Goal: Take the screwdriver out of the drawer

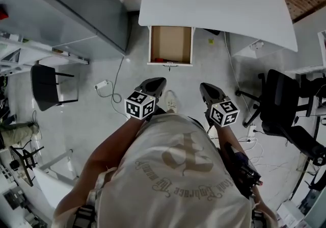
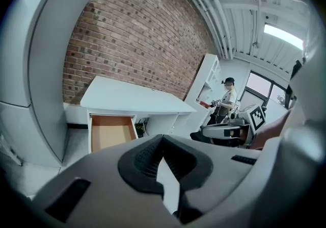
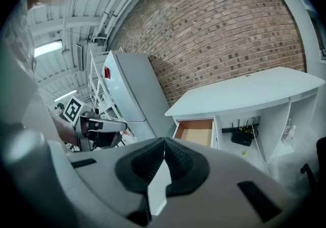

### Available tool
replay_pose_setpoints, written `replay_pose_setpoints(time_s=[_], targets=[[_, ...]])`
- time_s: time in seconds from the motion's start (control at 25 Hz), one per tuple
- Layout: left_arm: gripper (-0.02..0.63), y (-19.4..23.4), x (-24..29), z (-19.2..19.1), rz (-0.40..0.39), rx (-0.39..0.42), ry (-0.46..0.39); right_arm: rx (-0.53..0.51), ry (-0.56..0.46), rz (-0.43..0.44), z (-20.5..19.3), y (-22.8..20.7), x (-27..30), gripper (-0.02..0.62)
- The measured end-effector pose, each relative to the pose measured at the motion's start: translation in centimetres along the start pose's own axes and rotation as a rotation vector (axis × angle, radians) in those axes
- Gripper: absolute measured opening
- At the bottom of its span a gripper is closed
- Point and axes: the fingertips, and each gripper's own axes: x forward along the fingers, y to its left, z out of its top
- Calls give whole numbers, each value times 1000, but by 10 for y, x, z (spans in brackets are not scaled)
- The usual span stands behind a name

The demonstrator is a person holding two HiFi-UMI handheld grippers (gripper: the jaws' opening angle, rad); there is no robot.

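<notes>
Brown drawer (image 1: 171,43) stands open under the white surface (image 1: 214,2) in the head view, with a red-and-dark screwdriver (image 1: 161,60) (so I take it) at the drawer's front edge. Left gripper view: the left gripper (image 2: 162,139) has its fingers (image 2: 145,159) pressed together on nothing. Right gripper view: the right gripper (image 3: 163,141) is the same, drawer well ahead, so reach, grasp and lift-out all remain.

The drawer (image 1: 171,43) stands pulled out under the table's (image 1: 214,2) left part, with a cabinet (image 1: 66,7) left of the table and a chair (image 1: 282,104) at its right. The left tool (image 1: 158,82) and right tool (image 1: 205,87) sit side by side before the drawer, apart from it.
</notes>
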Motion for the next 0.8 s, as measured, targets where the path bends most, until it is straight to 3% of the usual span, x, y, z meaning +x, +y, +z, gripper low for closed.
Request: replay_pose_setpoints(time_s=[0.2, 0.8], targets=[[20, 35, -1, 12, 50, -30, -22, -41, 13, 30, 20, 0, 31, 23], [20, 89, -7, 50, 81, -88, -138, -137, 52, 17, 70, 1, 77, 23]])
